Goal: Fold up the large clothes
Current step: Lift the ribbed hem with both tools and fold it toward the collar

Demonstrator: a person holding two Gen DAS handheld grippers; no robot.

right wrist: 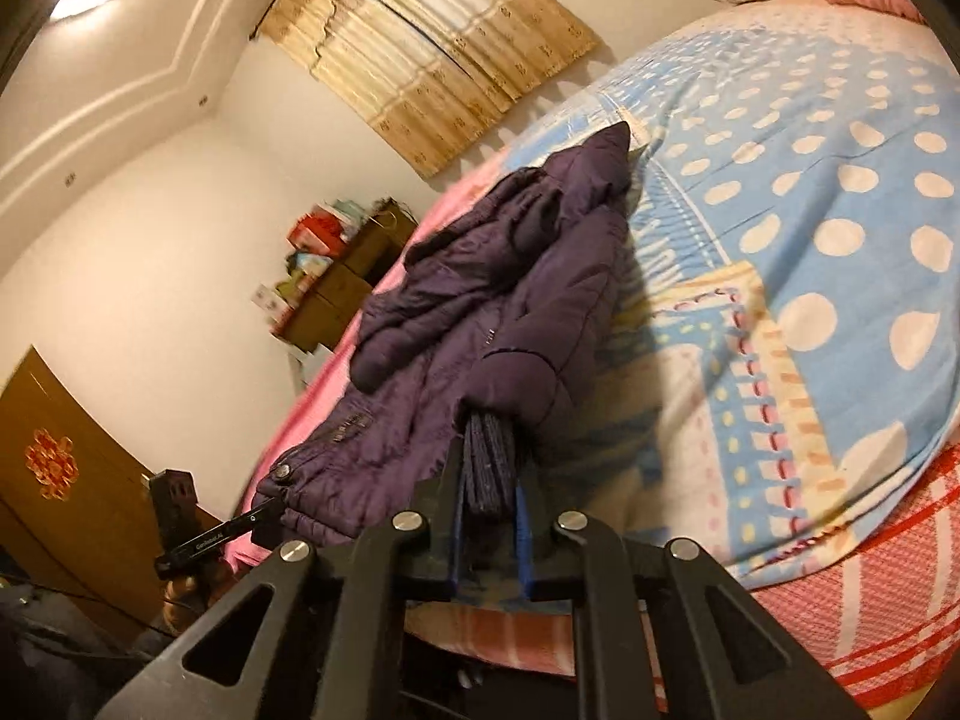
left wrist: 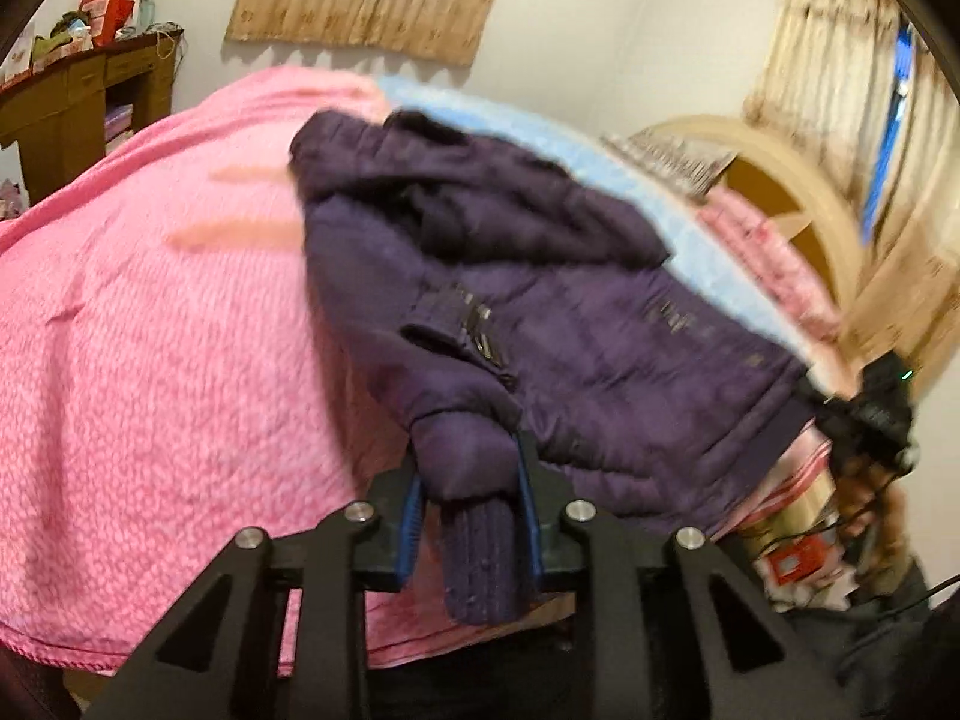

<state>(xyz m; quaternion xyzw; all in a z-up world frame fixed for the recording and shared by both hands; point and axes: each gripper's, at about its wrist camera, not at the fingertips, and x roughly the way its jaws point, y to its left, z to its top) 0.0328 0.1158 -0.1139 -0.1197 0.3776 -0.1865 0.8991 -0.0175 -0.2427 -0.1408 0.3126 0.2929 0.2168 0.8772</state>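
A dark purple padded jacket (left wrist: 540,276) lies spread on the bed, hood at the far end; it also shows in the right wrist view (right wrist: 480,300). My left gripper (left wrist: 471,468) is shut on one sleeve end, its ribbed cuff (left wrist: 483,564) hanging between the blue pads. My right gripper (right wrist: 489,468) is shut on the other sleeve's ribbed cuff (right wrist: 489,462) at the near bed edge. The right gripper also shows at the right of the left wrist view (left wrist: 870,414), and the left gripper at the lower left of the right wrist view (right wrist: 198,528).
A pink blanket (left wrist: 150,330) covers the left of the bed, a blue dotted sheet (right wrist: 810,180) the right. A wooden desk (left wrist: 78,102) with clutter stands by the wall. A curved wooden headboard (left wrist: 798,180) and pillows lie at the far end.
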